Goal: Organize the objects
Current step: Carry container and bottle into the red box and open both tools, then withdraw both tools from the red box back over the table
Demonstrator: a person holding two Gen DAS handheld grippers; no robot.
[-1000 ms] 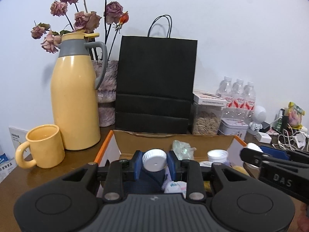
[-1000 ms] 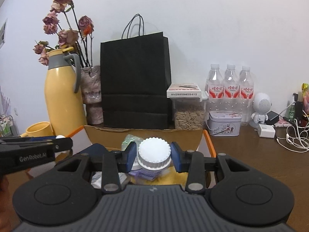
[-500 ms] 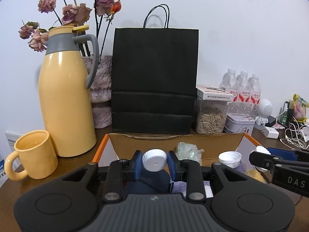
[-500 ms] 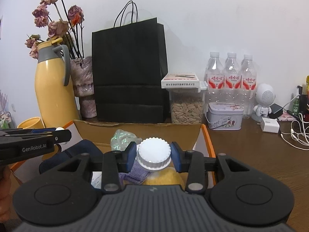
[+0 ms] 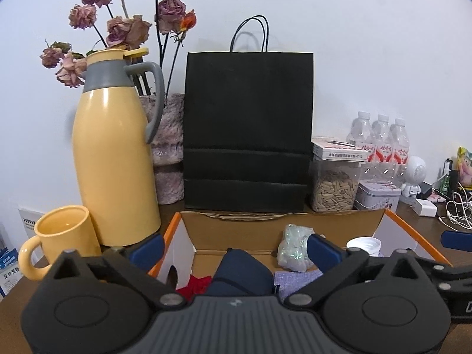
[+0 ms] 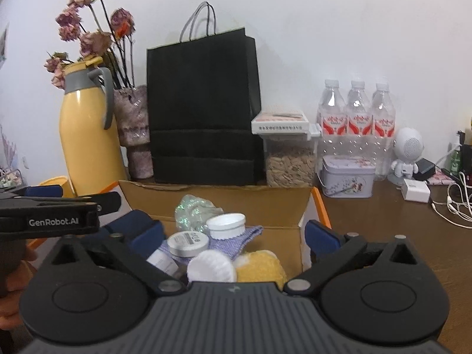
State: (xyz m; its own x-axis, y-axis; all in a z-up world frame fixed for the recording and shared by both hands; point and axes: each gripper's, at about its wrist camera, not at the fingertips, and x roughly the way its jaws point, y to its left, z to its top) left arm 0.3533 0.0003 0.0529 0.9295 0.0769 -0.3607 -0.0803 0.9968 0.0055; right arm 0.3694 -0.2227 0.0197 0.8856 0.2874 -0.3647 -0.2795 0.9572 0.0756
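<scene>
— What's in the cardboard box [image 6: 298,206]?

— Lots of small things. A dark blue bottle [image 5: 242,274] lies near the front of the box. Beside it is a red cloth [image 5: 196,284] and a light purple cloth [image 6: 236,240].

— And the white stuff?

— A white jar [image 6: 226,225] sits on the purple cloth, in the middle of the box. Just in front of it lies a flat round tin [image 6: 188,243]. A white ridged cap [image 6: 211,270] lies at the front, touching a fuzzy yellow thing [image 6: 262,270]. A shiny crinkly bag [image 6: 193,211] is at the back of the box.

— Are the grabbers holding anything?

— No. The left gripper [image 5: 234,250] is over the box, its blue pads opening wide, touching nothing. The right gripper [image 6: 234,233] is the same, jaws opening, nothing between them.

— What's behind the box?

— A black paper bag [image 5: 247,129], right behind it. A yellow jug [image 5: 113,159] stands to its left.
</scene>
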